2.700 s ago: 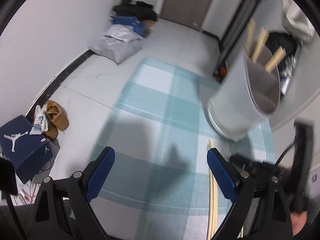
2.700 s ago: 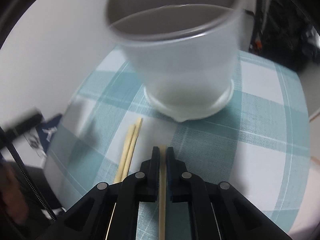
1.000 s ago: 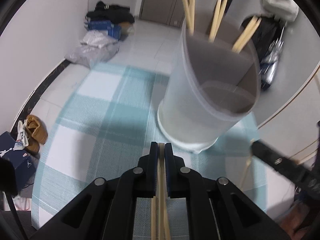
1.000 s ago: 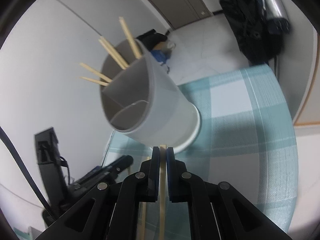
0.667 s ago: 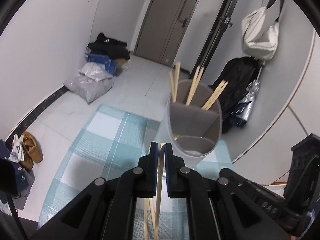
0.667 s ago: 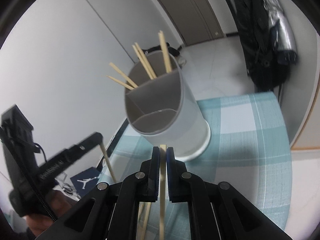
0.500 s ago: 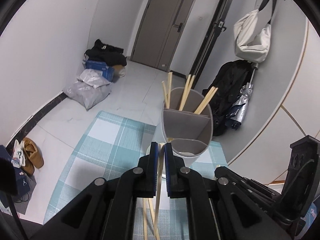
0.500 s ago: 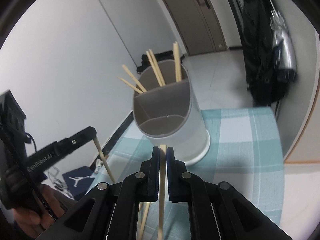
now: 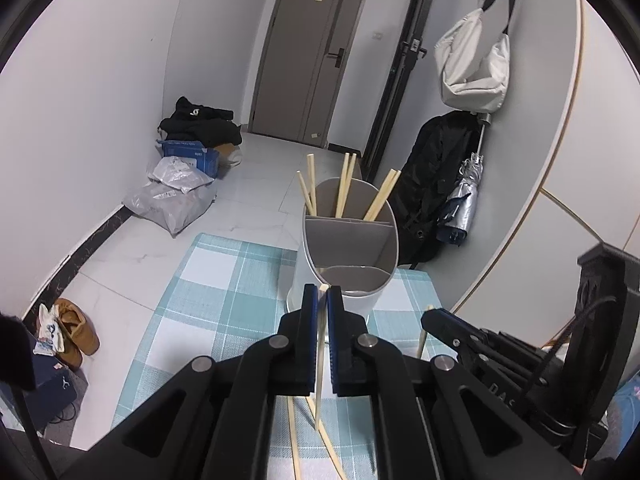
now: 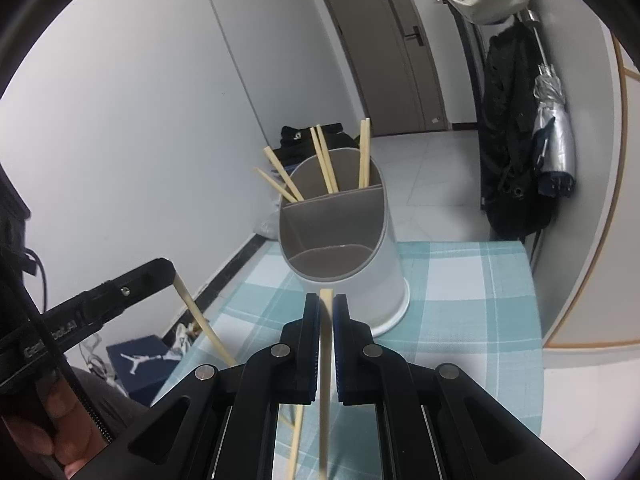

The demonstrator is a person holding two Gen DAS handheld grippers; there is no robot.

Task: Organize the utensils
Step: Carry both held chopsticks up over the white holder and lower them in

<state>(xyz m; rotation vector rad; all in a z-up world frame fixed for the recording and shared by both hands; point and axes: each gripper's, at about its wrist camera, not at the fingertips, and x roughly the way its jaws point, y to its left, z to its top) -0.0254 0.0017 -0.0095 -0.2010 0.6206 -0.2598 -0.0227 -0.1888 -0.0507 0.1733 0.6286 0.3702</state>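
Gripping one pale wooden chopstick each, both jaws clamped, white divided holder holding more sticks.

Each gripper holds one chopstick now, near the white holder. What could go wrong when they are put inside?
1. The holder has a back section crowded with chopsticks leaning out at angles; a new one may knock against them.
2. Each chopstick is pinched near its top end, in the left gripper and the right gripper, so the long free part may swing or slip.
3. The grippers are close together beside the holder and might bump each other or tip it.
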